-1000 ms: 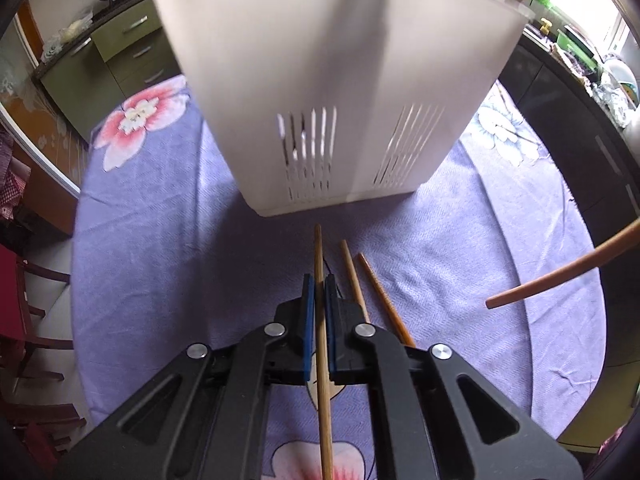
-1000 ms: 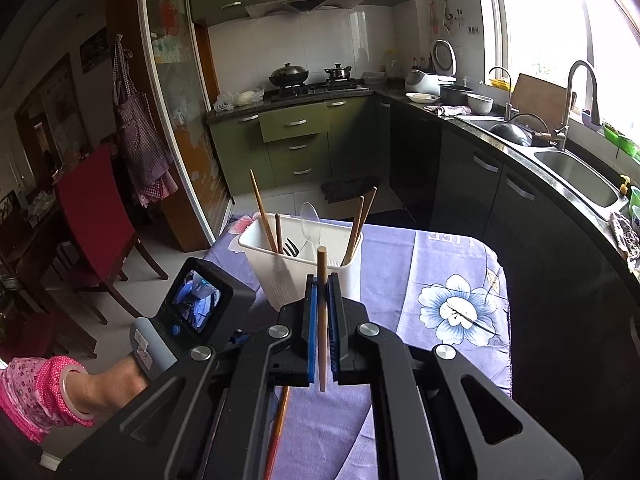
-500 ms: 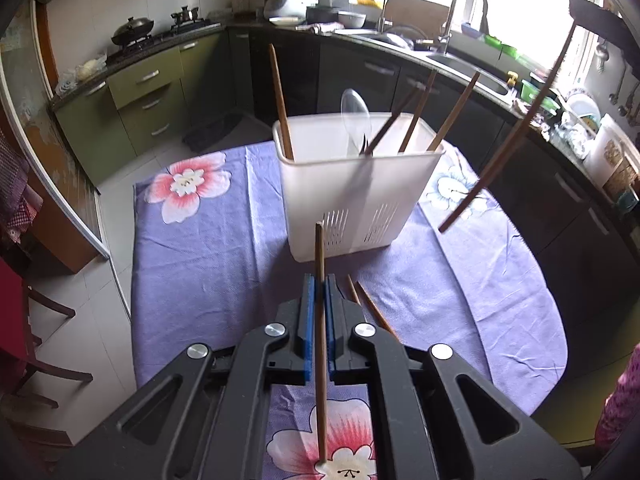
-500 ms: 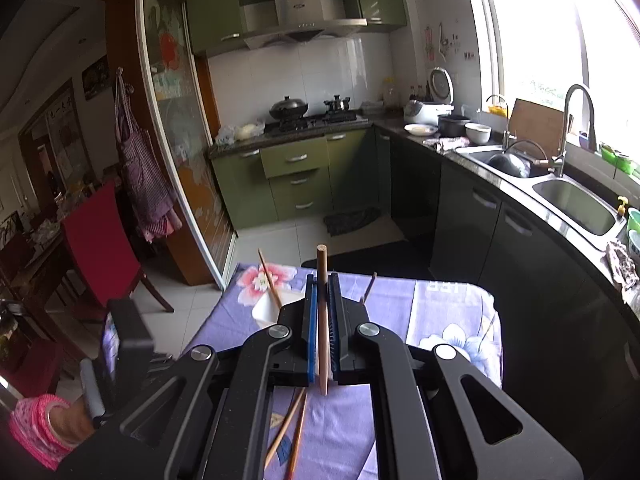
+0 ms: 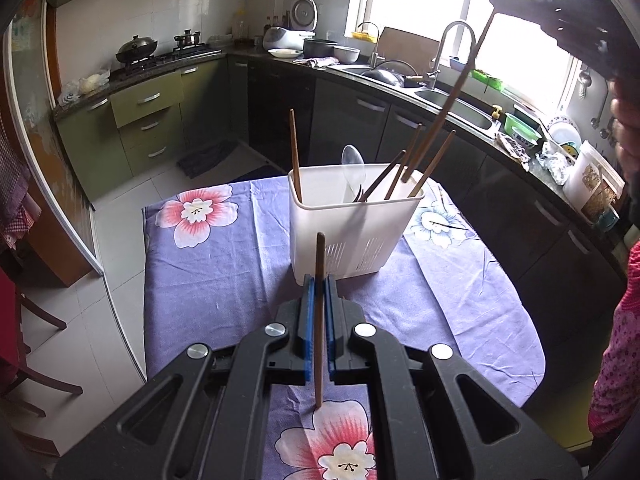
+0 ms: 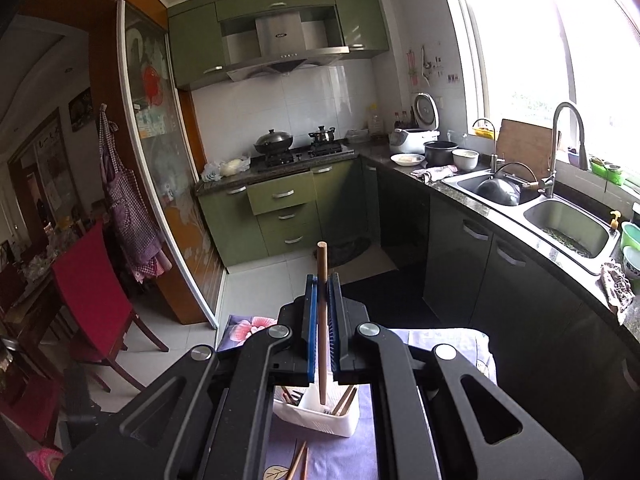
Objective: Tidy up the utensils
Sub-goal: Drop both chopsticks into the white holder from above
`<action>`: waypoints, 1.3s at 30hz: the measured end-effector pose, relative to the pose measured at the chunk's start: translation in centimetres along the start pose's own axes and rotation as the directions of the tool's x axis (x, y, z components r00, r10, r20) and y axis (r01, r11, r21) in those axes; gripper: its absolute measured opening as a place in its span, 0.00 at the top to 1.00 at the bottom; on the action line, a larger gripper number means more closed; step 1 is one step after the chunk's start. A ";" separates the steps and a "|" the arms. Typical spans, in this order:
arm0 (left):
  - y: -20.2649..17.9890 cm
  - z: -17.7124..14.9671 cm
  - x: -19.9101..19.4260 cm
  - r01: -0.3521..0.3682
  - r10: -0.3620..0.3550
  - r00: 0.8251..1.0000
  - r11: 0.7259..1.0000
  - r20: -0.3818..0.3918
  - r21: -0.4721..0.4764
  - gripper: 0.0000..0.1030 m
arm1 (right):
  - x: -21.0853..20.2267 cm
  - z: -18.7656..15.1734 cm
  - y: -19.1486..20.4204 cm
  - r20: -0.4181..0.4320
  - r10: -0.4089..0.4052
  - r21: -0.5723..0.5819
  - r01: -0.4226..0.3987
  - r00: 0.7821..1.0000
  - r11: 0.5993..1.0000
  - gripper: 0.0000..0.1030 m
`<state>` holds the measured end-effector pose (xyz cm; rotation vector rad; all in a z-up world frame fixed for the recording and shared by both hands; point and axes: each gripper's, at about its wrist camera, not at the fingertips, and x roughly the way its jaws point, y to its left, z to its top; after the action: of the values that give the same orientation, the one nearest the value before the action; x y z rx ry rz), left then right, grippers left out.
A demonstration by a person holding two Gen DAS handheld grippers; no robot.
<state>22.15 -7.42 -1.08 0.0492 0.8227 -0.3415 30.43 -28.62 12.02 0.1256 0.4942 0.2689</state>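
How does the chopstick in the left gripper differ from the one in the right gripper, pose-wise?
The left gripper grips its chopstick well short of the white holder, over the tablecloth; the right gripper carries its chopstick high, lower end over the holder's opening. The left chopstick stands near upright in its own view; the right one, seen from the left camera, slants steeply. Both are brown wood, clamped between blue pads.

Daylight enters through the window [image 6: 560, 60], which is overexposed to plain white in both views. Glare falls on the sink [image 6: 568, 232] and the wall tiles [image 5: 160, 12]. The dark cabinets [image 6: 500, 280] lose detail in shadow. Fisheye distortion bends straight lines near the frame edges, and the corners vignette to black. Focus is sharp centrally.
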 end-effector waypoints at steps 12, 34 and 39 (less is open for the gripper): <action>-0.8 1.4 -1.1 0.023 -0.023 0.999 1.000 0.037 0.018 0.95 | 6.0 -4.3 -1.4 -0.142 0.001 -0.019 -0.003 0.990 1.000 0.91; -2.9 11.0 -7.6 -0.019 0.014 0.972 1.000 0.234 0.016 0.95 | 0.2 -17.4 -3.1 -0.175 0.114 -0.017 -0.119 0.978 0.993 0.78; -3.0 13.3 -8.1 -0.056 0.055 0.954 0.998 0.295 -0.006 0.95 | 1.7 -19.5 -4.2 -0.223 0.099 0.003 -0.101 0.970 0.995 0.78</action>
<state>25.52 -10.32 14.17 0.0224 0.5238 -0.2882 23.42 -31.11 -6.53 0.1133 0.7105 0.3865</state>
